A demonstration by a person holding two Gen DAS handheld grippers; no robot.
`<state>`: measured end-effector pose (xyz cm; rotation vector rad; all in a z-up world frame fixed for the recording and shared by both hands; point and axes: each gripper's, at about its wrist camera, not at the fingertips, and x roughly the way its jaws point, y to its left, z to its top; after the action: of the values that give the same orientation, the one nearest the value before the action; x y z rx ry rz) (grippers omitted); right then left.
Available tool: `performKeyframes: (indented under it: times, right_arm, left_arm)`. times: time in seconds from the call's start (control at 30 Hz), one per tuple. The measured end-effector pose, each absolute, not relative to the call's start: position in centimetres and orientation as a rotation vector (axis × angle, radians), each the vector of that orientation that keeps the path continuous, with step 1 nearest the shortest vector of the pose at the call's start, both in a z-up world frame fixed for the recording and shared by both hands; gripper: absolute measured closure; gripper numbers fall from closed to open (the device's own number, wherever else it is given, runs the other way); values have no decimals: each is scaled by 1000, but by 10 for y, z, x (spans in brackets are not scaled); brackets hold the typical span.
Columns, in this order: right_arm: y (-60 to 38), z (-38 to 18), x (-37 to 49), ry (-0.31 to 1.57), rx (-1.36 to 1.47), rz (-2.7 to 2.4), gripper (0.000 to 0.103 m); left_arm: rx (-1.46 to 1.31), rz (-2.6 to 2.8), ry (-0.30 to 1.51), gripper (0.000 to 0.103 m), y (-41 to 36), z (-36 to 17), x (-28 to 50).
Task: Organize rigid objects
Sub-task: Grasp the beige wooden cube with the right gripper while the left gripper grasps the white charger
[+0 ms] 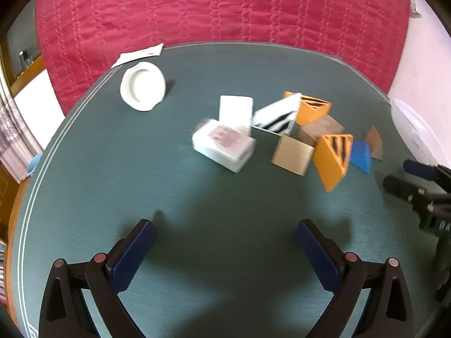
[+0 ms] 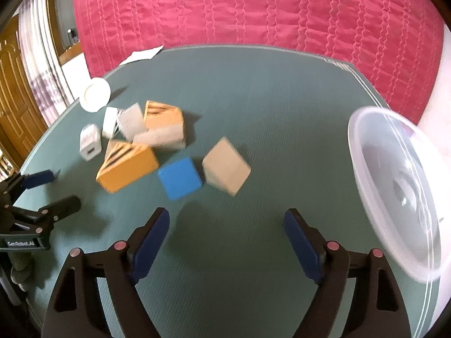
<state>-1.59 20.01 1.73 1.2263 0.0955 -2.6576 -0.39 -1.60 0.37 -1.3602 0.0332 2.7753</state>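
Note:
A cluster of rigid blocks lies on the green table mat (image 1: 197,225). In the left wrist view I see a white charger block (image 1: 224,146), a white box (image 1: 235,109), a black-striped white block (image 1: 277,115), orange striped wedges (image 1: 332,157), a tan wooden block (image 1: 293,155) and a blue block (image 1: 361,156). In the right wrist view the blue block (image 2: 180,178), a tan block (image 2: 226,166) and an orange wedge (image 2: 126,166) lie just ahead. My left gripper (image 1: 225,238) is open and empty. My right gripper (image 2: 227,225) is open and empty, short of the blue block.
A clear plastic bin (image 2: 400,194) stands at the table's right edge. A white round lid (image 1: 143,86) and a paper sheet (image 1: 139,53) lie at the far left. A red quilted bed (image 1: 225,8) runs behind the table.

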Motion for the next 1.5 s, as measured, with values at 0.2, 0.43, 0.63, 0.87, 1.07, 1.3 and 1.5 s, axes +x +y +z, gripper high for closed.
performKeyframes:
  times: [0.2, 0.43, 0.63, 0.87, 1.07, 1.3, 1.5]
  right_arm:
    - [199, 15, -44, 115, 1207, -2646, 28]
    - [193, 14, -56, 116, 1180, -2600, 39]
    - [197, 15, -53, 106, 1165, -2585, 56]
    - [198, 15, -51, 116, 1158, -2579, 63]
    - [197, 18, -40, 132, 1138, -2580, 72]
    - [200, 18, -28, 118, 1137, -2548, 76]
    - [200, 18, -29, 141, 1131, -2540, 73]
  left_arm:
    - [-1357, 2852, 2, 2, -40, 10, -15]
    - [-1285, 2867, 93, 2, -33, 20, -32]
    - [-1279, 2830, 143, 3, -25, 13, -52]
    - [-1341, 2779, 65, 17, -29, 5, -67]
    - [-1273, 2770, 90, 50, -22, 9, -60]
    - [-1248, 2778, 62, 54, -26, 13, -56]
    - [-1208, 2803, 68, 54, -26, 17, -50]
